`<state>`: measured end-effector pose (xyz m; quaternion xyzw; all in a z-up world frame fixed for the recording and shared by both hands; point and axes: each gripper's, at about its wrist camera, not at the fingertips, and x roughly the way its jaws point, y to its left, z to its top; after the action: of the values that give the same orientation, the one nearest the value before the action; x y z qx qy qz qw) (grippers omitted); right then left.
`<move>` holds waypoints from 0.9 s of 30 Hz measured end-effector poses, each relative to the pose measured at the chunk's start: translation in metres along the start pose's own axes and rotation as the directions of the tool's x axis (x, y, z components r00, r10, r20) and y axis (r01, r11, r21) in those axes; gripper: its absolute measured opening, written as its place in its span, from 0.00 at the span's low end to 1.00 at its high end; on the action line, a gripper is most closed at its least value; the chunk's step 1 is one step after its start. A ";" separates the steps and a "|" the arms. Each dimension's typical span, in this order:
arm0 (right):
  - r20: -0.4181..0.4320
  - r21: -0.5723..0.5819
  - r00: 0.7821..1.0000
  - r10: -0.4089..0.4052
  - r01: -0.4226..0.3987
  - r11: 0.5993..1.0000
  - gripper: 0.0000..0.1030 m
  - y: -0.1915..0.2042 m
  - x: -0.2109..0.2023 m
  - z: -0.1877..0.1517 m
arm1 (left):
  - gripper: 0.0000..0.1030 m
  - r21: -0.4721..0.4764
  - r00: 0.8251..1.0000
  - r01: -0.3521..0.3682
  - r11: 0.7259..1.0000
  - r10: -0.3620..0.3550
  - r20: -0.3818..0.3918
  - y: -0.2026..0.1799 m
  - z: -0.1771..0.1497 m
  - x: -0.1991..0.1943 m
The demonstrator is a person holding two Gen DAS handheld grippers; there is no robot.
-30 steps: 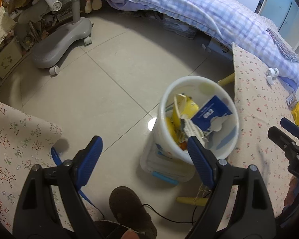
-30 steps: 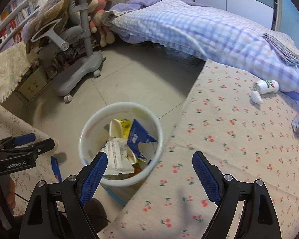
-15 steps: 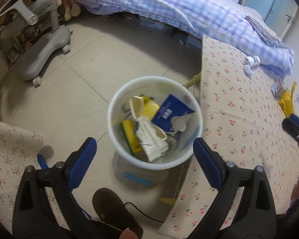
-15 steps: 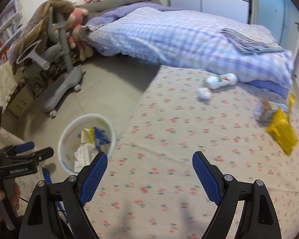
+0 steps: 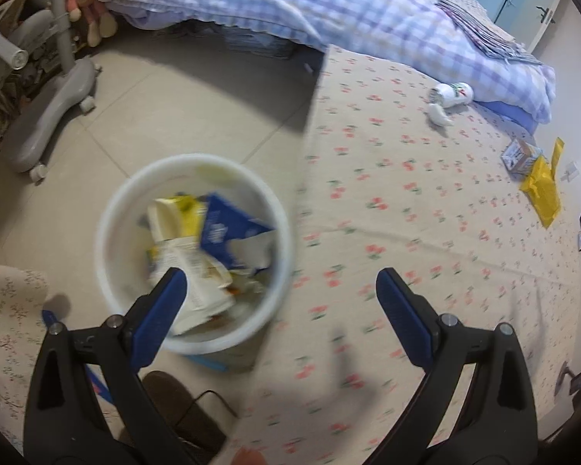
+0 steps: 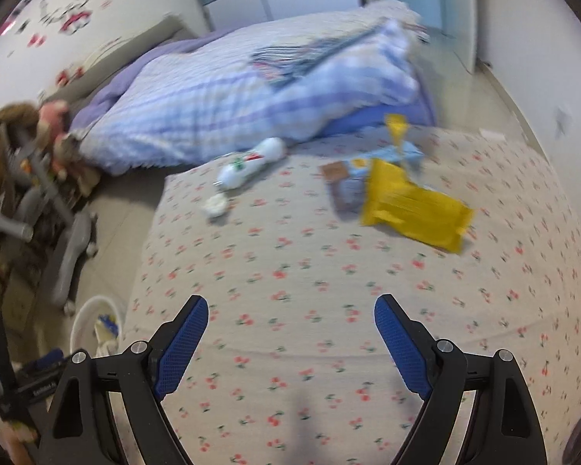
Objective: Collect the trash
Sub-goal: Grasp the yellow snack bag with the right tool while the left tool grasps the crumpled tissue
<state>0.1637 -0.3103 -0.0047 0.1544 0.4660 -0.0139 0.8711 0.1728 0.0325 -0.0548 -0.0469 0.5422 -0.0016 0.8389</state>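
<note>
Both grippers, left (image 5: 281, 286) and right (image 6: 290, 316), gape empty over the cherry-print table (image 6: 310, 290); the yellow wrapper (image 6: 414, 209) near its far edge looks light, crinkly, best pinched at an edge.

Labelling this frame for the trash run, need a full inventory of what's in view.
bin: 1, white, on the floor beside the table, holding paper and carton scraps
tablecloth: 1, beige with cherry print, covering the table
bottle: 1, white, lying at the table's far edge
paper wad: 1, white, beside the bottle
yellow wrapper: 1, on the table, far right
small carton: 1, pale blue, behind the yellow wrapper
bed quilt: 1, blue check, behind the table
chair base: 1, grey, on the floor
left gripper: open, empty
right gripper: open, empty
</note>
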 end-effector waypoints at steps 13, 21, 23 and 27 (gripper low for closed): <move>0.023 0.138 0.996 -0.084 0.080 0.987 0.87 -0.131 0.048 0.058 | 0.95 0.088 0.995 0.084 0.993 -0.088 0.043 -0.088 0.032 0.025; 0.031 0.137 0.999 -0.009 0.005 0.991 0.86 -0.152 0.089 0.059 | 0.95 0.099 0.980 0.147 0.984 -0.159 0.124 -0.105 0.073 0.072; 0.045 0.122 0.999 0.009 -0.015 0.992 0.86 -0.153 0.093 0.059 | 0.95 0.125 0.973 0.159 0.979 -0.177 0.148 -0.113 0.082 0.081; 0.065 0.103 0.997 0.047 -0.054 0.993 0.77 -0.157 0.097 0.060 | 0.91 0.160 0.955 0.199 0.967 -0.227 0.189 -0.131 0.101 0.095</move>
<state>0.2406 -0.4650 -0.0933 0.2111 0.4332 -0.0211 0.8760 0.3100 -0.0957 -0.0894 -0.0466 0.4428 -0.1250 0.8866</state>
